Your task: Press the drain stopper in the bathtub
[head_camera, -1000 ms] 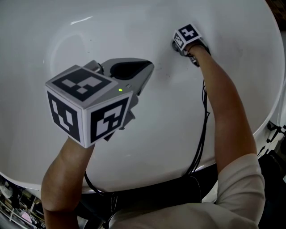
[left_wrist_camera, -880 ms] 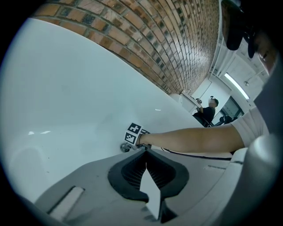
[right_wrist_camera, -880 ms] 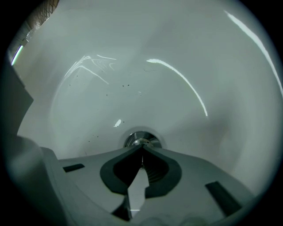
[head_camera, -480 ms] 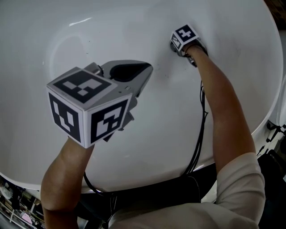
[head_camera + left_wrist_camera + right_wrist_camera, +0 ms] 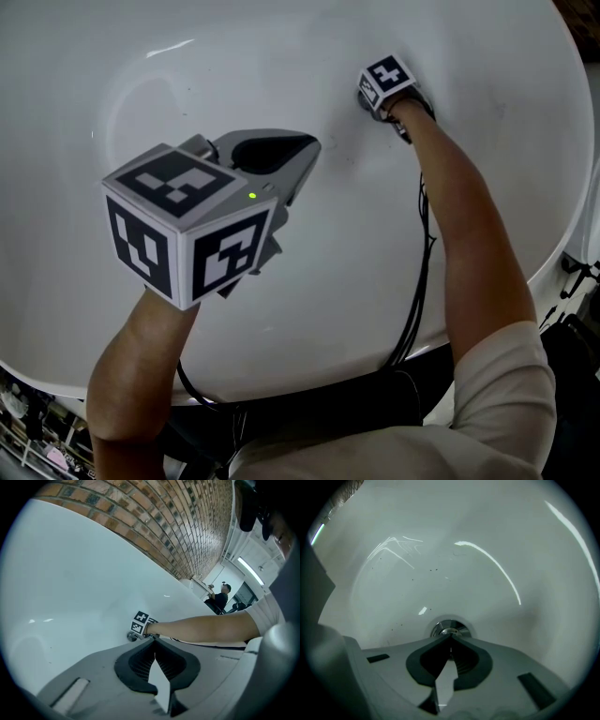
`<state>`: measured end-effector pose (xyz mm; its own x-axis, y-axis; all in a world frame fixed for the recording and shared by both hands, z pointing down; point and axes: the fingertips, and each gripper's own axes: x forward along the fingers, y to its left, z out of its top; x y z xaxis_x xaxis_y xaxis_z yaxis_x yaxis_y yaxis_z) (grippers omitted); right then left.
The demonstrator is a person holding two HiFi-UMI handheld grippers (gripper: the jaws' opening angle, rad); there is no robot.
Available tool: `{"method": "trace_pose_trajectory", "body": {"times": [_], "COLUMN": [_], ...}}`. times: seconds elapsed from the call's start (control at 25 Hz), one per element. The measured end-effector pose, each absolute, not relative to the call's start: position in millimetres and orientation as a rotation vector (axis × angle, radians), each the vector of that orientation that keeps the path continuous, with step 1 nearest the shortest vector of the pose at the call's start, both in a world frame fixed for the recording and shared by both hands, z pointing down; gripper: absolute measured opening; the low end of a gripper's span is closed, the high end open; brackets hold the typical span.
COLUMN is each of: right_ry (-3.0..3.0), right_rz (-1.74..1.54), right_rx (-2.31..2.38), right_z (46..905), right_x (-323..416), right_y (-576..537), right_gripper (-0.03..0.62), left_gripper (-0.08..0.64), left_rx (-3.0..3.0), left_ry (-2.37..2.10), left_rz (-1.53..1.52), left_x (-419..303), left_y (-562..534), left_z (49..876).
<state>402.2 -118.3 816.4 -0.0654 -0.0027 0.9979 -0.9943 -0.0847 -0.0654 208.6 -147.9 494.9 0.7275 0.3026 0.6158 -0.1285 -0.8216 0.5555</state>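
Bathtub (image 5: 281, 56): smooth, glossy white, with curved walls; streaks of light and a few dark specks show on it in the right gripper view.
Drain stopper (image 5: 449, 629): round, polished metal, set in the tub floor at the far right of the basin; the head view hides most of it under the right gripper's marker cube.
Right gripper (image 5: 450, 637): grey body with dark ribbed pads; the jaws are closed tip to tip with nothing between them, and their point lies at the stopper's near edge.
Left gripper (image 5: 153, 638): same build, jaws pressed together and empty, held above the tub's left half, well apart from the stopper.
Only in the left gripper view: a brick wall (image 5: 164, 517) beyond the tub's far rim.
Only in the head view: a black cable (image 5: 422, 262) running along the right forearm.
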Motion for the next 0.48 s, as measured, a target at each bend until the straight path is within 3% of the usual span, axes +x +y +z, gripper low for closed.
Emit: {"method": "trace_pose_trajectory", "body": {"times": [0.48], "right_ry": [-1.204], "right_rz": [1.295], "right_rx": [1.210], "right_z": [808.7], "right_x": [402.5], "right_y": [-117.4], "right_gripper": [0.018], "left_gripper": [0.006], "left_rx": [2.398], "left_ry": [0.094], "left_rz": [0.973], "left_x": [209.8], "left_y": [-155.7], "left_z": [490.2]}}
